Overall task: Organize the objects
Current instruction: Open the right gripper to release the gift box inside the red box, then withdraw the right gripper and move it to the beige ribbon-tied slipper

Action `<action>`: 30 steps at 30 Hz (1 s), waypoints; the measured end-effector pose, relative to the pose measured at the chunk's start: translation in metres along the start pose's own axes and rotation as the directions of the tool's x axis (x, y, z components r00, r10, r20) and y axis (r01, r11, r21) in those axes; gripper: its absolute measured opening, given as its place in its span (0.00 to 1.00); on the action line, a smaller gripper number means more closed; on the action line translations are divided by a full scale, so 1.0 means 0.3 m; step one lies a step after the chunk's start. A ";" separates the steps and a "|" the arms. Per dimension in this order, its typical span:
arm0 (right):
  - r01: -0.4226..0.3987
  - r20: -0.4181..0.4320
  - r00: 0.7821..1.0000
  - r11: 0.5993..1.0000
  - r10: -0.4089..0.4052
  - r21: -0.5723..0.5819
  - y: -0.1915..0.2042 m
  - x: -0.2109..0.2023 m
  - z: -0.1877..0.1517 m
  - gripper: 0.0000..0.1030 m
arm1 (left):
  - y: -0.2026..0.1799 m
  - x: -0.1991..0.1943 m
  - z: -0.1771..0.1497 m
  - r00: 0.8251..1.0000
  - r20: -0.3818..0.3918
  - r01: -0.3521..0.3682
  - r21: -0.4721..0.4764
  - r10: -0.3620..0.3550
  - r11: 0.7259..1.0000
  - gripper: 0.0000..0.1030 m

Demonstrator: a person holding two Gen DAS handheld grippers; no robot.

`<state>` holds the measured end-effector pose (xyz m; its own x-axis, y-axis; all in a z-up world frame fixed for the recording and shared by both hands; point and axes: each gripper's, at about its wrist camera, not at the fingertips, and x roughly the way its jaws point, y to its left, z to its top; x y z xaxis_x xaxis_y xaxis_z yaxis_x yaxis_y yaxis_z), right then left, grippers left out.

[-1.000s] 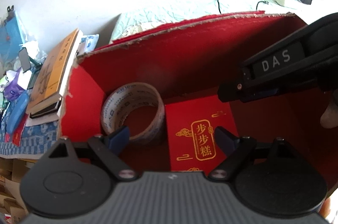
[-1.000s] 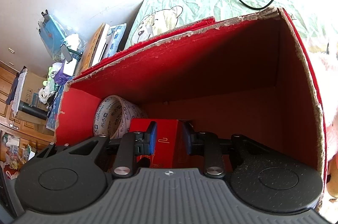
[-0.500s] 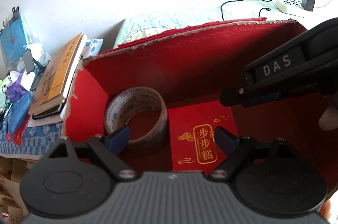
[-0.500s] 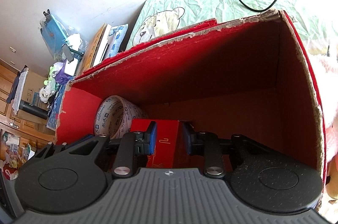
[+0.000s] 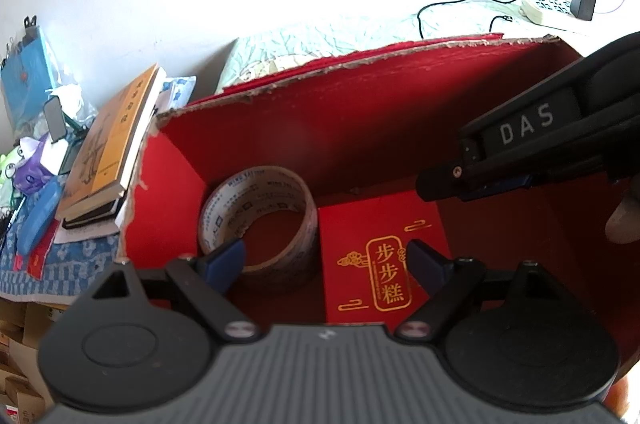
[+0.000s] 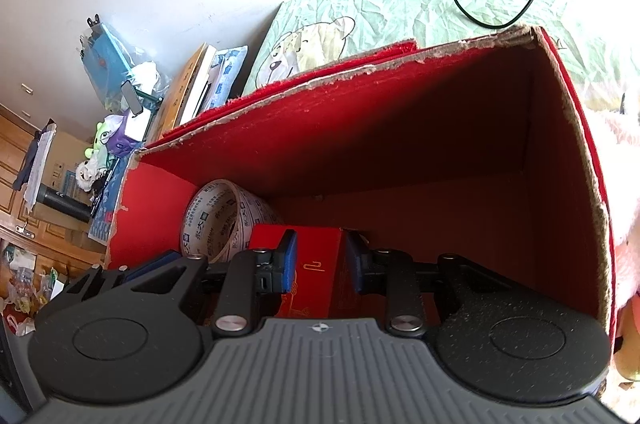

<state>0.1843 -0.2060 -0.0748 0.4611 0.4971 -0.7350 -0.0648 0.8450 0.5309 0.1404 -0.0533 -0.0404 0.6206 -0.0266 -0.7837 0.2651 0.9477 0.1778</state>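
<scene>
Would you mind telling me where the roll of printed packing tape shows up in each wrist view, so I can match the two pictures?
Left wrist view: the tape roll sits left of centre, in the left back corner of the red box, beside the small red carton.
Right wrist view: the tape roll is at lower left, partly hidden behind the small red carton.
Shared landmark: the red box's torn back rim.

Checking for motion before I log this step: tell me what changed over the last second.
Nothing visibly changed. The right gripper stays closed on the small red box beside the tape roll inside the big red box; the left gripper stays open.
</scene>
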 end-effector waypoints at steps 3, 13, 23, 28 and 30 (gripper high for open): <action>-0.002 0.014 1.000 1.000 0.002 -0.009 0.004 -0.005 -0.003 0.28 | -0.002 -0.003 0.001 1.000 0.003 -0.001 0.001 0.001 1.000 0.85; 0.027 0.153 0.988 0.996 -0.014 -0.083 0.038 -0.073 -0.023 0.28 | 0.002 -0.019 -0.002 0.999 0.042 -0.009 0.011 0.008 1.000 0.85; -0.002 0.286 0.957 0.991 0.040 -0.131 0.078 -0.219 -0.090 0.29 | 0.050 -0.126 -0.010 0.996 0.091 0.025 -0.027 -0.023 0.999 0.85; -0.008 0.354 0.933 0.990 0.059 -0.144 0.078 -0.300 -0.136 0.39 | 0.048 -0.224 -0.045 0.990 0.132 0.048 -0.029 -0.044 0.998 0.85; -0.011 0.370 0.926 0.987 0.070 -0.159 0.081 -0.327 -0.154 0.40 | 0.045 -0.261 -0.058 0.988 0.144 0.061 -0.033 -0.056 0.998 0.85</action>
<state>0.0966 -0.2250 -0.0093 0.7504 0.4462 -0.4876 -0.2094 0.8602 0.4650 0.0826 -0.0327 0.0128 0.7047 -0.1248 -0.6985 0.2782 0.9542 0.1102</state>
